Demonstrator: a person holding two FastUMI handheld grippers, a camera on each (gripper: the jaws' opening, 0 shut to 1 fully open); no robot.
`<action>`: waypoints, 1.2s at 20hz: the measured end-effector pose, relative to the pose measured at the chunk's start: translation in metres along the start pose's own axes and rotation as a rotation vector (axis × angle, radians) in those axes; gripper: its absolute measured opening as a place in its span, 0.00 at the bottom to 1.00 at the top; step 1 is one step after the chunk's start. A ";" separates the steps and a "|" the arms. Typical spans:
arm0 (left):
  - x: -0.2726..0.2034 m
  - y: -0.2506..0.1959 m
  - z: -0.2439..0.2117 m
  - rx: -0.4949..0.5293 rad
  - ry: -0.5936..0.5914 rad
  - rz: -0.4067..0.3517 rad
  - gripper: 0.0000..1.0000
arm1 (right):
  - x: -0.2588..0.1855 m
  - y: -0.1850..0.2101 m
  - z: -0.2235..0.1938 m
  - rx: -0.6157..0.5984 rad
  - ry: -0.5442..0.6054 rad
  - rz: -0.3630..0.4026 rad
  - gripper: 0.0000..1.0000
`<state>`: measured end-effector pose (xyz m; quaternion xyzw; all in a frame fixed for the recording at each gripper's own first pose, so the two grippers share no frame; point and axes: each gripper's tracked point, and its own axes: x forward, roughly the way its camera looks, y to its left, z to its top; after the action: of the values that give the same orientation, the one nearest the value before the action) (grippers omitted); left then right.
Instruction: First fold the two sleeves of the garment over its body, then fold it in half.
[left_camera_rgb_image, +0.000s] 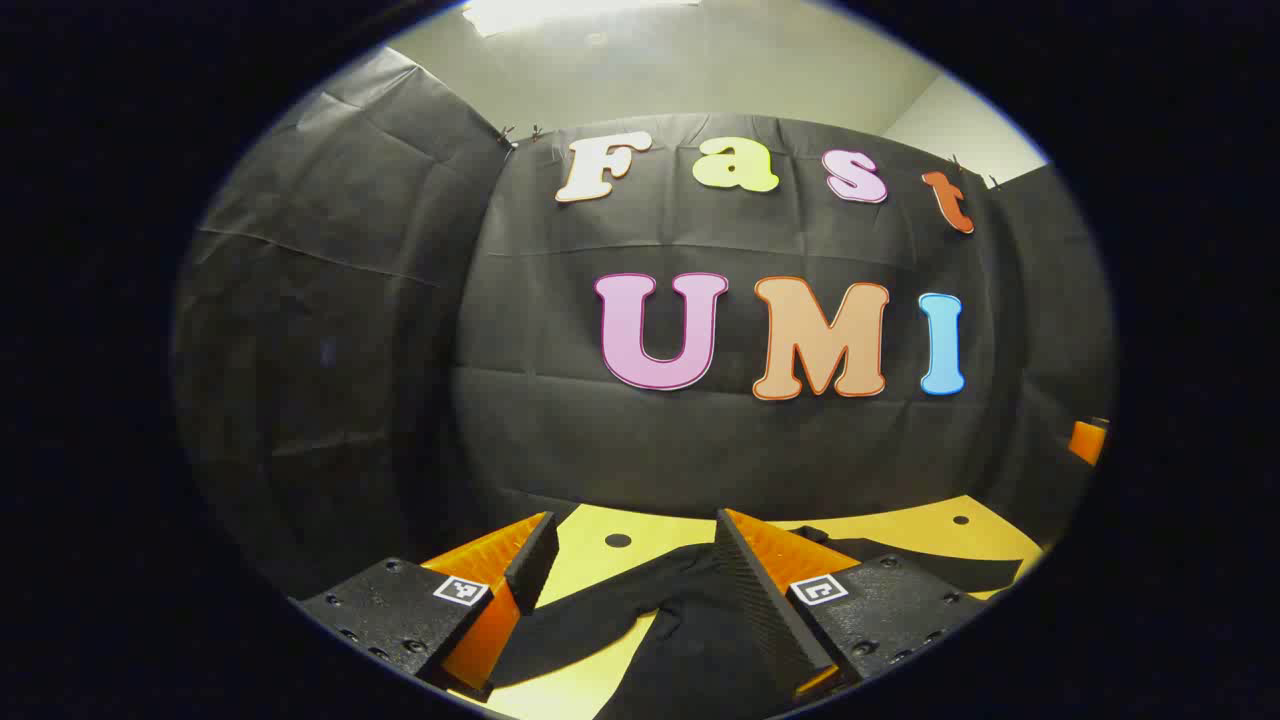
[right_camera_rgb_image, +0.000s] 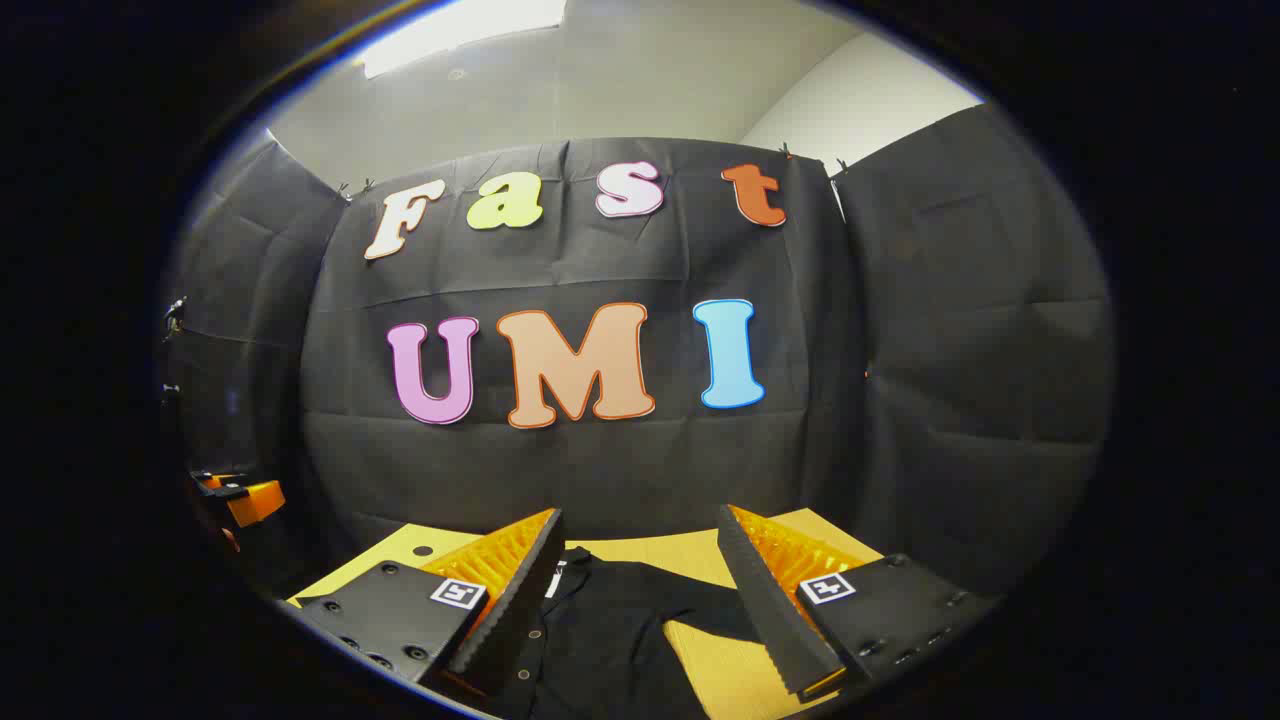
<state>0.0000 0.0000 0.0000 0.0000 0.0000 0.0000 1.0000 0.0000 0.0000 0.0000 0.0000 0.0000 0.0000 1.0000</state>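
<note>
Both sets of jaws stand wide apart with nothing between them, which we read as readiness to take hold, no fold being begun yet. Our left gripper (left_camera_rgb_image: 632, 570) sits at the bottom centre of the left gripper view, raised above the dark garment (left_camera_rgb_image: 690, 630), which lies on the yellow table (left_camera_rgb_image: 920, 530). One sleeve (left_camera_rgb_image: 570, 620) runs toward the lower left of that frame, spread away from the body, so it probably wants folding first. Our right gripper (right_camera_rgb_image: 640, 570) hovers at the bottom of the right gripper view over the same garment, whose other sleeve (right_camera_rgb_image: 700, 600) reaches toward the lower right. We judge each gripper is held over its own side so that each can take one sleeve.
</note>
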 end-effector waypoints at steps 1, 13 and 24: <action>-0.001 0.002 0.001 -0.005 -0.005 0.007 0.93 | -0.001 0.000 -0.001 0.001 0.001 0.002 0.98; 0.004 -0.007 0.000 -0.007 0.000 0.001 0.93 | 0.003 -0.007 -0.003 -0.002 0.007 -0.007 0.98; 0.004 -0.010 -0.003 -0.013 0.007 -0.016 0.93 | 0.003 -0.008 -0.005 -0.002 0.005 -0.019 0.98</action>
<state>0.0045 -0.0098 -0.0029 -0.0063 0.0036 -0.0080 0.9999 0.0034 -0.0083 -0.0054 -0.0010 0.0026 -0.0095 1.0000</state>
